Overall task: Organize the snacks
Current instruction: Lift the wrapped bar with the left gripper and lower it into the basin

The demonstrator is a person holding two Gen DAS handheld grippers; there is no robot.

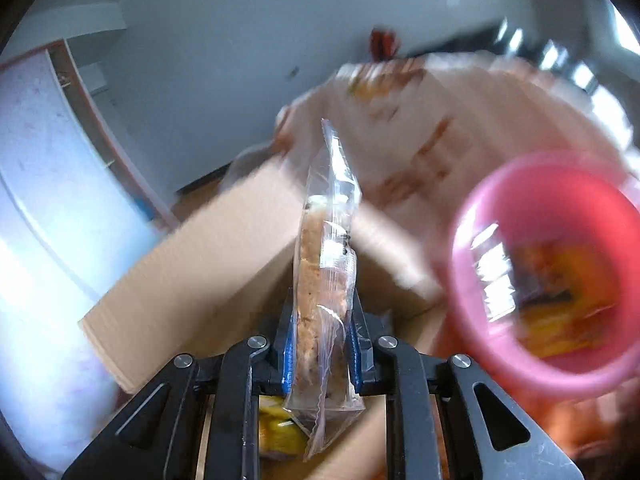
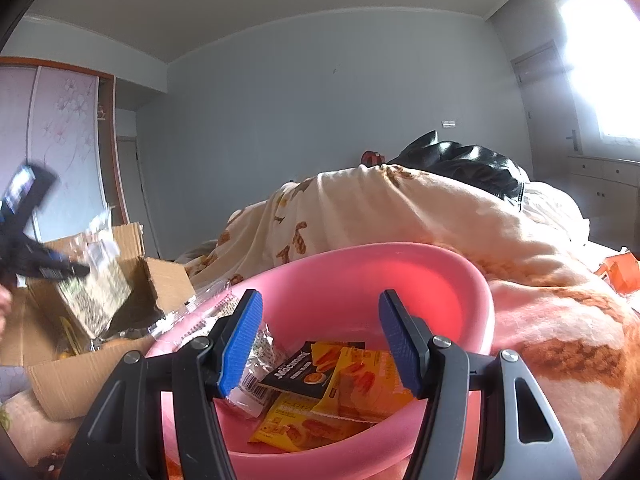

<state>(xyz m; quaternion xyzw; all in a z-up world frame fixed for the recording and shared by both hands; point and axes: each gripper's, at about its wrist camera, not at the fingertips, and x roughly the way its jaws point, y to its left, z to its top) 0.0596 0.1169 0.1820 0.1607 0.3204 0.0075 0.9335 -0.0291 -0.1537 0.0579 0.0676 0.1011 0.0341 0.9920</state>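
My left gripper is shut on a clear-wrapped biscuit packet, which stands upright between its blue pads above an open cardboard box. The right wrist view shows that gripper blurred at far left, with the packet over the box. A pink basin sits just right of the box and holds several yellow, orange and black snack packets. My right gripper hangs open over the basin's near rim with nothing between its fingers. In the left wrist view the basin is blurred at right.
Box and basin rest on a bed covered by a cream and orange blanket. A black jacket lies on the heaped bedding behind. An orange packet lies at the far right. A yellow packet shows inside the box.
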